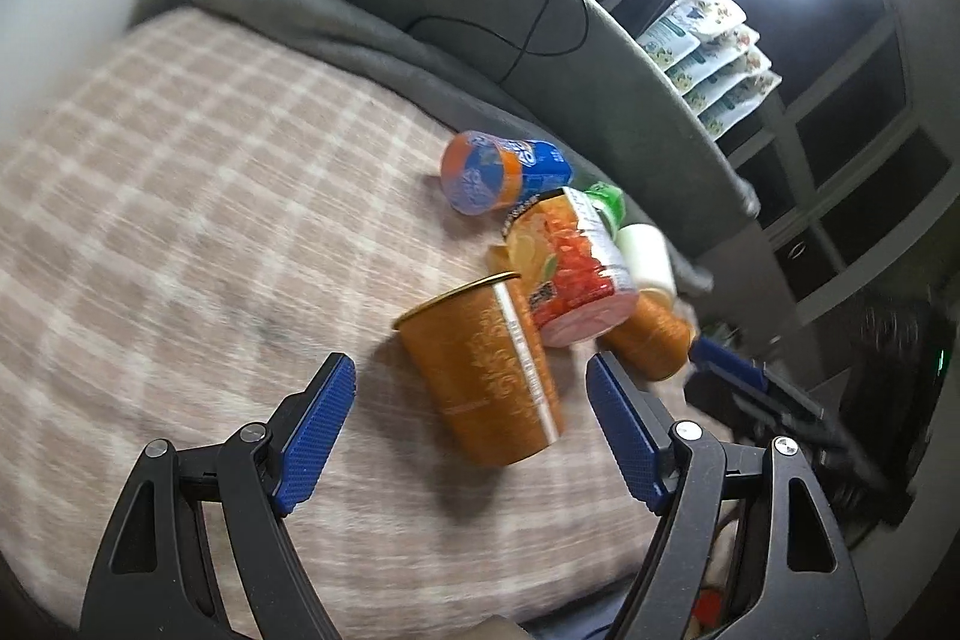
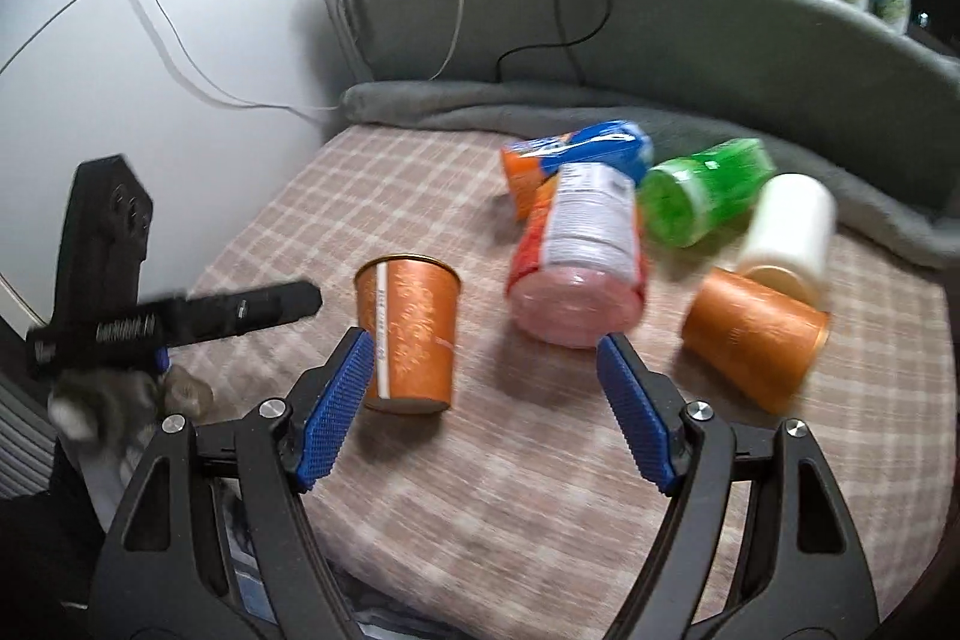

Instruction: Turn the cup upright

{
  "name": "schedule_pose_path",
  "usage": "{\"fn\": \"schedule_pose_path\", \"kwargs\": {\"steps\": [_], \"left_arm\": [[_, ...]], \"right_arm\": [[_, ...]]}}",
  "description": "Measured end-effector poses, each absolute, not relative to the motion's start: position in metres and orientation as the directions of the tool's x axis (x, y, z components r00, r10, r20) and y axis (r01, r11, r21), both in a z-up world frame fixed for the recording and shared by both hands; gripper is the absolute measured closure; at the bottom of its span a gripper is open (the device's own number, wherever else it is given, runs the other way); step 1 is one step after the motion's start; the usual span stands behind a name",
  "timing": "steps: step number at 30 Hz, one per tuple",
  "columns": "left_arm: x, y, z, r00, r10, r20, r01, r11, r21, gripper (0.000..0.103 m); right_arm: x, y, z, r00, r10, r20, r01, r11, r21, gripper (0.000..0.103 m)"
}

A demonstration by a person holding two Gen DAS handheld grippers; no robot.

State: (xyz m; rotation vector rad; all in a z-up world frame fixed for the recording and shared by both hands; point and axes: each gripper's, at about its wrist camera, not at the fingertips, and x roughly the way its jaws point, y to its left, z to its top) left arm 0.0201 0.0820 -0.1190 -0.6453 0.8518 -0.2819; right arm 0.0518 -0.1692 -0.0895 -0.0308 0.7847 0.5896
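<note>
An orange paper cup [image 1: 486, 370] [image 2: 408, 334] stands upright on the checked bed cover, mouth up. My left gripper [image 1: 468, 388] is open, its blue pads on either side of this cup and apart from it. My right gripper [image 2: 486, 370] is open and empty, just in front of a red-labelled cup [image 2: 576, 262] [image 1: 570, 268] lying on its side. A second orange cup [image 2: 756, 334] [image 1: 648, 340] lies on its side at the right. The left gripper's black body [image 2: 180, 316] shows in the right wrist view.
Blue-orange cup [image 2: 576, 148] [image 1: 504, 172], green cup [image 2: 702, 196] and white cup [image 2: 786, 232] lie tipped behind. A grey blanket [image 2: 540, 100] and curved grey headboard [image 2: 690, 16] border the bed. Cables hang on the wall at left.
</note>
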Motion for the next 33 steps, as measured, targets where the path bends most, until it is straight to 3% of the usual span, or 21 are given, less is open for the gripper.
{"fn": "schedule_pose_path", "kwargs": {"steps": [8,20,27,33], "left_arm": [[0.047,0.079,-0.135,0.600,-0.535,-0.595,-0.091,0.694,-0.715,0.025],[0.069,0.066,-0.153,0.567,-0.523,-0.636,-0.128,0.706,-0.696,0.025],[0.074,0.062,-0.161,0.550,-0.518,-0.655,-0.138,0.717,-0.684,0.036],[0.071,0.059,-0.158,0.561,-0.502,-0.658,-0.121,0.737,-0.665,0.036]], "right_arm": [[0.046,-0.199,-0.094,0.576,0.482,-0.660,-0.453,0.861,0.233,0.024],[0.048,-0.224,-0.108,0.579,0.463,-0.671,-0.407,0.877,0.253,0.024],[0.050,-0.230,-0.110,0.586,0.454,-0.671,-0.385,0.885,0.261,0.024],[0.050,-0.231,-0.110,0.589,0.448,-0.673,-0.373,0.889,0.266,0.024]]}}
